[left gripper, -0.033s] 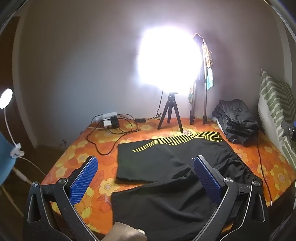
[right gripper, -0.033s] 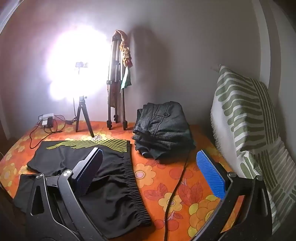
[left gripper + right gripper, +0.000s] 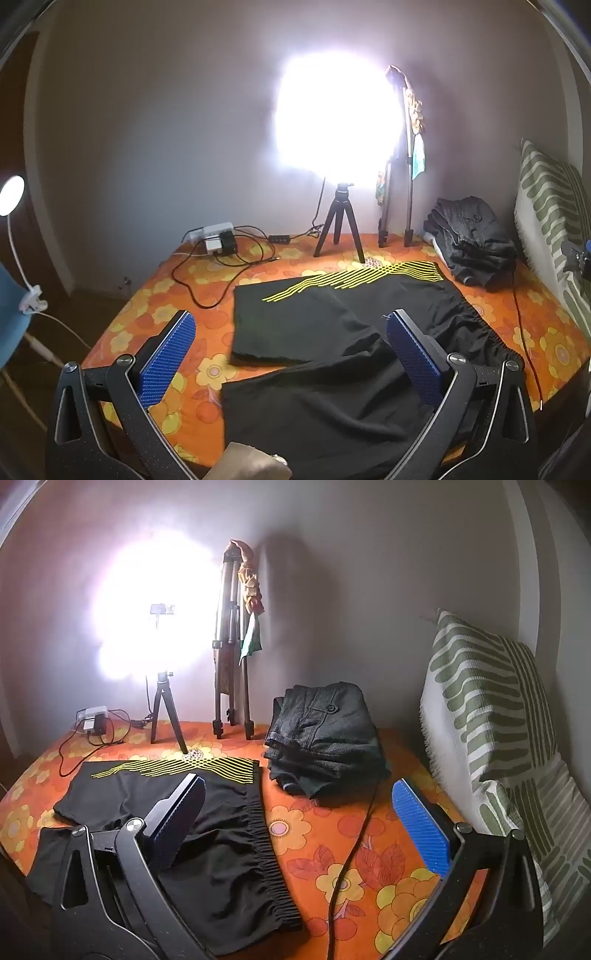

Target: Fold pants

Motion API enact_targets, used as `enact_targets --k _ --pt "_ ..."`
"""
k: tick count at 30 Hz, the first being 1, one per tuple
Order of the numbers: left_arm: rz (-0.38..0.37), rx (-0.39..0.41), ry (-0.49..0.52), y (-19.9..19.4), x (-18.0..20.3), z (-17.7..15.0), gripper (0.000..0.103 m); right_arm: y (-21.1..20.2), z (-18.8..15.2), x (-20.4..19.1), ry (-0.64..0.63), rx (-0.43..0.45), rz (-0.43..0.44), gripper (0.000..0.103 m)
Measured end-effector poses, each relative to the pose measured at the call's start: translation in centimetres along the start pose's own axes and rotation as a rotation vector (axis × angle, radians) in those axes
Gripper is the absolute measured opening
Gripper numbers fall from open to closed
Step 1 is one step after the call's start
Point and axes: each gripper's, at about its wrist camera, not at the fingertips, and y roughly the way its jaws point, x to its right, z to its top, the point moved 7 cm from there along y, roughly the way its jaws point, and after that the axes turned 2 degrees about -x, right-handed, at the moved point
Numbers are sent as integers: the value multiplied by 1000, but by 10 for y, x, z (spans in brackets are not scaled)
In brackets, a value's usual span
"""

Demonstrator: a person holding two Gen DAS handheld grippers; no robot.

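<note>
Black shorts with yellow stripes (image 3: 332, 325) lie spread flat on the orange flowered bed sheet (image 3: 155, 314), waistband to the right, both legs to the left. My left gripper (image 3: 291, 354) is open and empty, raised above the near leg. In the right wrist view the shorts (image 3: 221, 834) lie at the lower left, their gathered waistband (image 3: 267, 845) running down the middle. My right gripper (image 3: 303, 827) is open and empty, above the waistband and the bare sheet (image 3: 369, 867) to its right.
A stack of folded dark clothes (image 3: 325, 734) sits at the back right. A small tripod with a bright light (image 3: 340, 225), a taller folded tripod (image 3: 399, 206) and a power strip with cables (image 3: 218, 240) stand at the back. A striped pillow (image 3: 491, 720) leans right. A black cable (image 3: 354, 849) crosses the sheet.
</note>
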Motion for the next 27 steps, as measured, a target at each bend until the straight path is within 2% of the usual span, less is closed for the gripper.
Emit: enact_targets --k 14,27 --pt "9 -26 -56 5 -11 -8 103 5 2 -6 1 15 5 103" --pt "7 -19 -57 4 -14 -8 103 0 0 2 15 12 2 103"
